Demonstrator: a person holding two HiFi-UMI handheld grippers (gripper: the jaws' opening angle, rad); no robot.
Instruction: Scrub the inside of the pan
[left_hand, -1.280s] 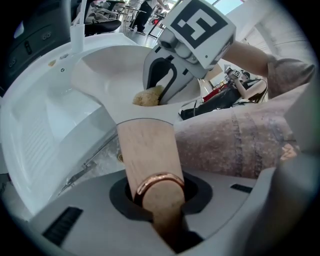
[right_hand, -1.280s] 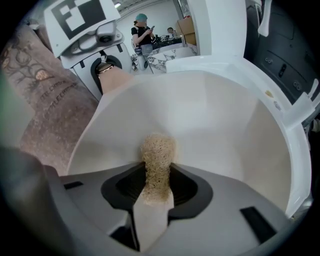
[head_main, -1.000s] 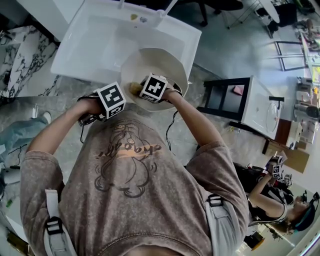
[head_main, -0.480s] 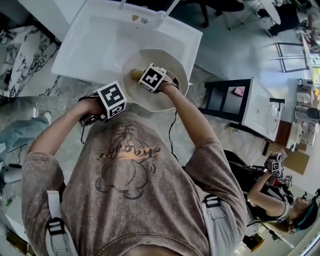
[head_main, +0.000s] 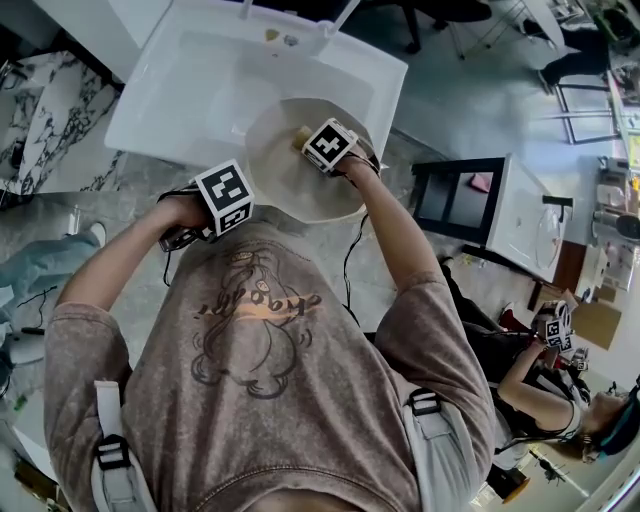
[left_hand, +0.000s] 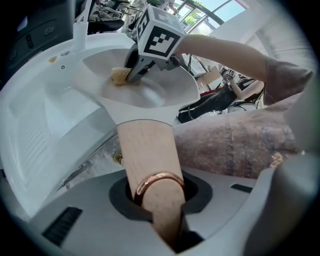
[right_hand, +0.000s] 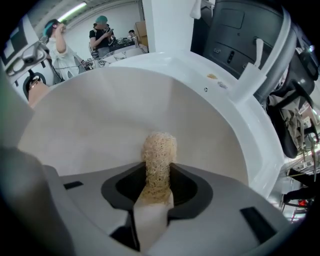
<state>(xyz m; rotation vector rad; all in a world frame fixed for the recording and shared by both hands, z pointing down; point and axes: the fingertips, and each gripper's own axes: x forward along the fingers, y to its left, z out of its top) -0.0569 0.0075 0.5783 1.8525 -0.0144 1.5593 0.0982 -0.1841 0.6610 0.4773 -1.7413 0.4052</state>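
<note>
Two hand-held grippers at work, and both are clenched. The left hand-held gripper (left_hand: 160, 200) has its jaws closed hard on the pale wooden handle (left_hand: 146, 150), just behind the handle's copper-coloured ring (left_hand: 157, 179). At the other end of that handle is the round cream-white pan (head_main: 285, 190). The pan sits at the near right corner of the white rectangular sink (head_main: 190, 95), with its bowl overlapping the sink's near rim and its handle pointing away from the sink toward the person.

Over to the right hand-held gripper (right_hand: 155, 187), which is clamped on a tan, fibrous scrub pad (right_hand: 159, 150). The pad pokes out past the jaw tips and meets the pan's smooth inner wall.

Now the change. A second ago that right hand-held gripper was working the part of the bowl closest to the sink's near rim, next to the handle. Half a second ago it had started across. Now it has swept on toward the sink's far wall, and the pad (head_main: 300, 135) is on the pan's far inside slope. The left hand-held gripper has stayed put by the sink's near rim, and the pan has barely shifted.
</note>
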